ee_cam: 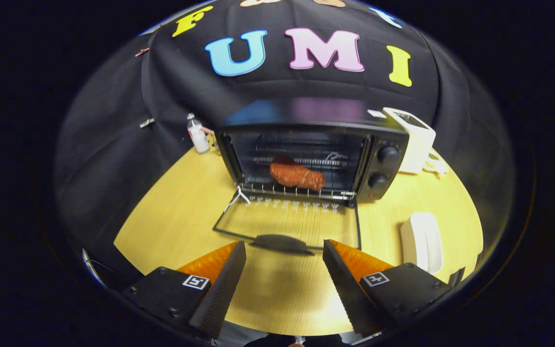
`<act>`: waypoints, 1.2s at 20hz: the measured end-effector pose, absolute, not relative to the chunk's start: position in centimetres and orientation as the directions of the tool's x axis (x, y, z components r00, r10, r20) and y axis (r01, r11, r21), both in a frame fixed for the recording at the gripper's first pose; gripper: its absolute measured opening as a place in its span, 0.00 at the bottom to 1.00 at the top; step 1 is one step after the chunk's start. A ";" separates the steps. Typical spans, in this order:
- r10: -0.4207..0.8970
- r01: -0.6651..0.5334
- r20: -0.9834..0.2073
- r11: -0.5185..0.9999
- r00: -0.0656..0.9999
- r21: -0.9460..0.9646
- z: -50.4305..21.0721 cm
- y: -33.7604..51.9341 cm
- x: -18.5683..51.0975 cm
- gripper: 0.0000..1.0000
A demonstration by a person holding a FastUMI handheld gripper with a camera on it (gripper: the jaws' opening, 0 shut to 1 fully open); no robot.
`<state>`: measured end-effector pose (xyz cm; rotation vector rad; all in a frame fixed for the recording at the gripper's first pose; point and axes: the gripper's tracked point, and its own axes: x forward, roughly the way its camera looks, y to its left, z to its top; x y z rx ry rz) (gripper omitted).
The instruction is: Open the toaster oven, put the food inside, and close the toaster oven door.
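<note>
Claw (284, 274) spread wide, nothing between the fingers, hovering over the counter (176, 217) just short of the dropped door.

Toaster oven (313, 154) sits mid-counter against the booth wall. Door (289, 224) is fully down, lying flat on the counter, glass pane showing the wood through it. Door handle (281, 242) is a dark bar on the door's near edge, just ahead of the fingertips and roughly centred between them.

Food (297, 176), a reddish-brown sausage-like piece, already lies on the wire rack (258, 189) inside the cavity, toward the front, slightly angled. So open and load look done; closing the door is what's left.

Handling judgement: door is stiff metal frame plus glass, hinged at the oven's base, probably light to swing but the glass won't like a slam. Oven itself looks light enough to slide back if pushed hard. Best hold is the handle, fingers closing over its middle from above and below, or one finger hooked under it to lift the edge. Handle looks smooth, may slip; grip centre so the door doesn't twist.

Two knobs (387, 154) on the right panel, keep off them. White device (415, 140) right of the oven, white object (422, 241) near the right finger, small bottle (198, 135) at left, all apart from the door's path.
</note>
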<state>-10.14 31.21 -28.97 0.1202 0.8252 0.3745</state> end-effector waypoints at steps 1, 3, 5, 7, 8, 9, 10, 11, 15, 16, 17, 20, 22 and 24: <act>0.363 -0.267 -0.716 0.931 0.596 0.250 -30.2 31.6 -10.7 0.99; 0.342 -0.238 -0.752 0.939 0.563 0.249 -32.3 32.1 -11.6 0.99; 0.329 -0.210 -0.781 0.944 0.531 0.254 -34.2 32.8 -12.0 0.99; 0.313 -0.184 -0.800 0.950 0.512 0.254 -35.7 33.3 -11.9 0.99; 0.306 -0.170 -0.808 0.952 0.503 0.255 -36.3 33.6 -11.8 0.99; 0.301 -0.156 -0.816 0.954 0.493 0.257 -36.9 33.8 -11.5 0.99; 0.287 -0.136 -0.826 0.958 0.486 0.253 -37.5 33.8 -11.3 0.99; 0.266 -0.120 -0.820 0.964 0.506 0.239 -37.4 33.7 -10.7 0.99; 0.174 -0.076 -0.842 0.985 0.511 0.157 -38.1 32.9 -8.5 0.99; 0.167 -0.064 -0.847 0.986 0.505 0.157 -38.2 33.0 -8.5 0.98; 0.165 -0.067 -0.848 0.986 0.504 0.152 -38.1 33.1 -8.5 0.96; 0.194 -0.078 -0.833 0.981 0.519 0.180 -37.2 33.1 -8.4 0.97; 0.207 -0.076 -0.823 0.977 0.528 0.198 -36.2 33.0 -8.6 0.97; 0.215 -0.083 -0.808 0.976 0.548 0.203 -35.2 32.7 -8.7 0.97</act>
